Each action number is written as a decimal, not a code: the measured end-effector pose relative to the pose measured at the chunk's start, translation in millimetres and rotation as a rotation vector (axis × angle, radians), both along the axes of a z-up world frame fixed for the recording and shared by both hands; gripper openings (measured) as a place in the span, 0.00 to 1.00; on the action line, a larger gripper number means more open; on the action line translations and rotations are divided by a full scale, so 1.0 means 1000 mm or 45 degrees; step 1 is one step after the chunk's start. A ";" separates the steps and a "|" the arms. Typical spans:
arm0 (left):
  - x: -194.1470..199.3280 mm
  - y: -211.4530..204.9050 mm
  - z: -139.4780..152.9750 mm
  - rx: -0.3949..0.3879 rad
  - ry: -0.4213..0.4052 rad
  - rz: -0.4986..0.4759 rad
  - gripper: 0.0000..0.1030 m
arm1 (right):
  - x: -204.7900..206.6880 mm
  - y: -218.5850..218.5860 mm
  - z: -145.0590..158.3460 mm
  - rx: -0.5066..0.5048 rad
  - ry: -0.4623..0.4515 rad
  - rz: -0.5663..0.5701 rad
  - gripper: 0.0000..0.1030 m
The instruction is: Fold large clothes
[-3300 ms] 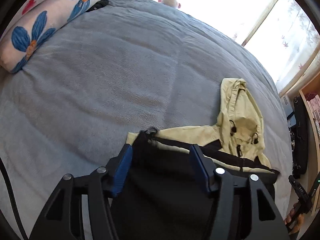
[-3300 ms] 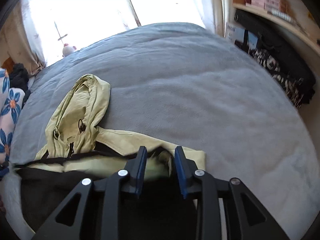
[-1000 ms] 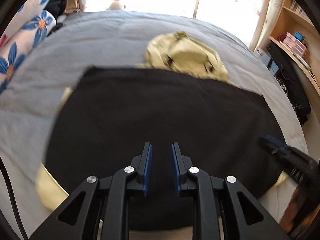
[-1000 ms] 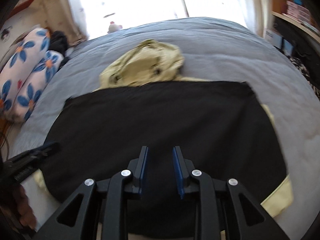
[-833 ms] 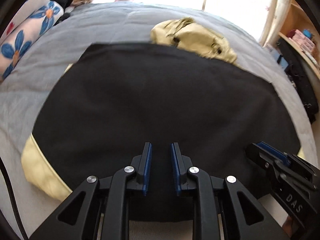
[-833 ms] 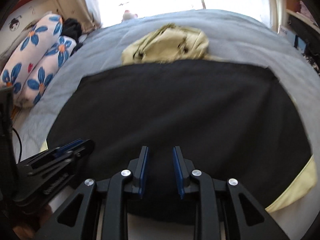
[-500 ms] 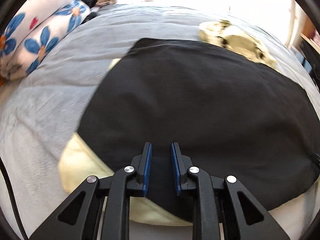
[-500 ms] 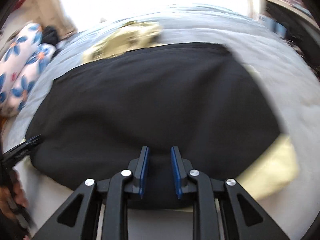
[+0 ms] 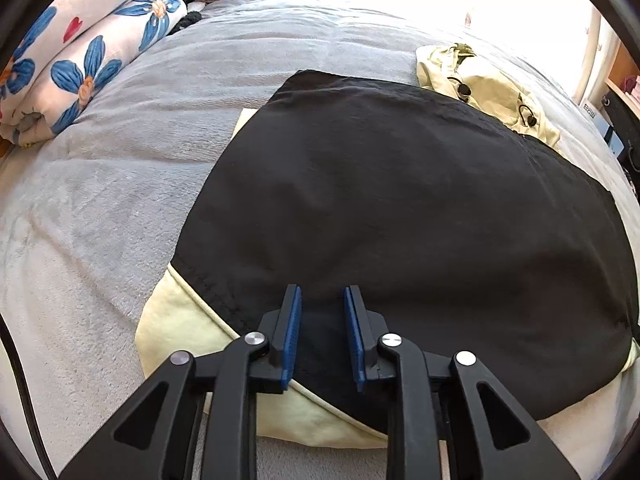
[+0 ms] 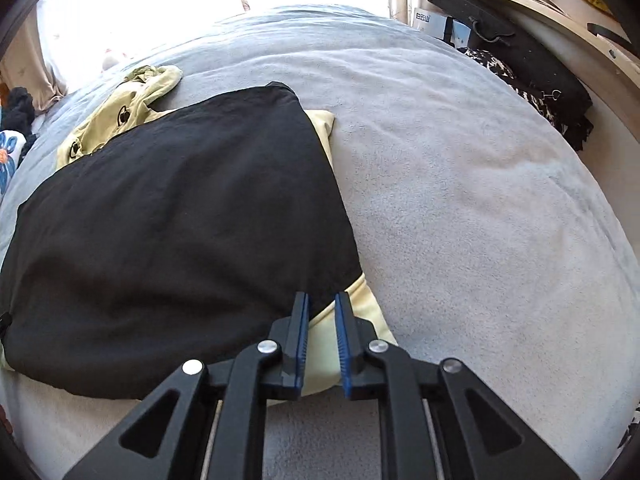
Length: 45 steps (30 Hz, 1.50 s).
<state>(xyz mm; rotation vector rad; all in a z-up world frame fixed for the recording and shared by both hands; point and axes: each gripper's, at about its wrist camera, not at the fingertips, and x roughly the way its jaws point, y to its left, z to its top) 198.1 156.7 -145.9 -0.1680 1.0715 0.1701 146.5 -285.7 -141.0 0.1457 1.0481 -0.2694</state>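
I have the jacket (image 9: 400, 208) lying flat on the grey bed (image 9: 100, 200), black side up, with its pale yellow side showing as a rim at the near corners and its yellow hood (image 9: 484, 84) spread at the far edge toward the window. The left tongs (image 9: 322, 336) hover over the near left corner, jaws slightly apart and gripping nothing; the right tongs (image 10: 322, 340) hover over the near right corner (image 10: 356, 312), likewise slightly apart and empty. I judge the fabric to be thin, light and limp, probably a smooth woven shell: it will sag between two grip points, slide over itself, and hold no crease unaided. It is not fragile. I would take hold at the stitched hem, where doubled layers give the pads more to bite, gripping both layers together at each near corner. One risk is pinching the plush bed cover along with the hem. The flowered pillows (image 9: 80, 60) lie well apart.
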 end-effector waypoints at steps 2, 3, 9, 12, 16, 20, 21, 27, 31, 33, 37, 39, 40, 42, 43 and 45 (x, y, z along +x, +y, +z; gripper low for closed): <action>0.000 0.000 0.002 -0.023 0.006 -0.003 0.31 | 0.001 -0.002 0.000 0.008 0.007 -0.011 0.14; 0.000 0.000 0.004 -0.027 0.007 -0.003 0.40 | 0.002 -0.002 0.001 0.012 0.011 -0.017 0.14; -0.008 -0.007 0.017 0.040 -0.012 -0.017 0.66 | 0.003 0.006 0.010 0.036 0.013 0.005 0.15; -0.013 -0.007 0.023 0.035 -0.007 -0.023 0.66 | 0.001 0.015 0.015 0.073 0.011 0.030 0.15; -0.020 -0.009 0.037 0.026 -0.047 -0.032 0.66 | -0.001 0.034 0.022 0.087 -0.010 0.080 0.15; -0.015 -0.024 0.050 0.037 -0.092 -0.096 0.66 | 0.014 0.069 0.029 0.089 -0.024 0.197 0.16; -0.011 -0.028 0.051 0.046 -0.100 -0.111 0.66 | 0.019 0.078 0.031 0.083 -0.033 0.230 0.15; 0.018 -0.058 0.057 0.108 -0.156 -0.204 0.66 | 0.058 0.146 0.040 0.060 -0.089 0.456 0.16; 0.043 -0.067 0.049 0.111 -0.155 -0.238 0.66 | 0.083 0.174 0.037 0.068 -0.093 0.537 0.16; 0.058 -0.069 0.041 0.097 -0.133 -0.247 0.66 | 0.098 0.183 0.030 0.074 -0.076 0.563 0.16; 0.084 -0.066 0.023 0.085 -0.092 -0.253 0.66 | 0.120 0.184 0.008 0.108 -0.004 0.564 0.16; 0.098 -0.057 0.009 0.125 -0.054 -0.227 0.65 | 0.127 0.173 -0.002 0.119 0.015 0.546 0.16; 0.104 -0.052 0.003 0.146 -0.038 -0.203 0.65 | 0.129 0.167 -0.004 0.116 0.012 0.538 0.15; 0.113 -0.034 -0.006 0.208 -0.026 -0.139 0.65 | 0.134 0.148 -0.004 0.057 -0.002 0.490 0.15; 0.117 -0.023 -0.007 0.234 -0.028 -0.108 0.66 | 0.136 0.138 -0.003 0.033 -0.010 0.464 0.15; 0.123 -0.007 -0.008 0.221 -0.031 -0.080 0.67 | 0.140 0.112 -0.002 0.024 -0.030 0.409 0.15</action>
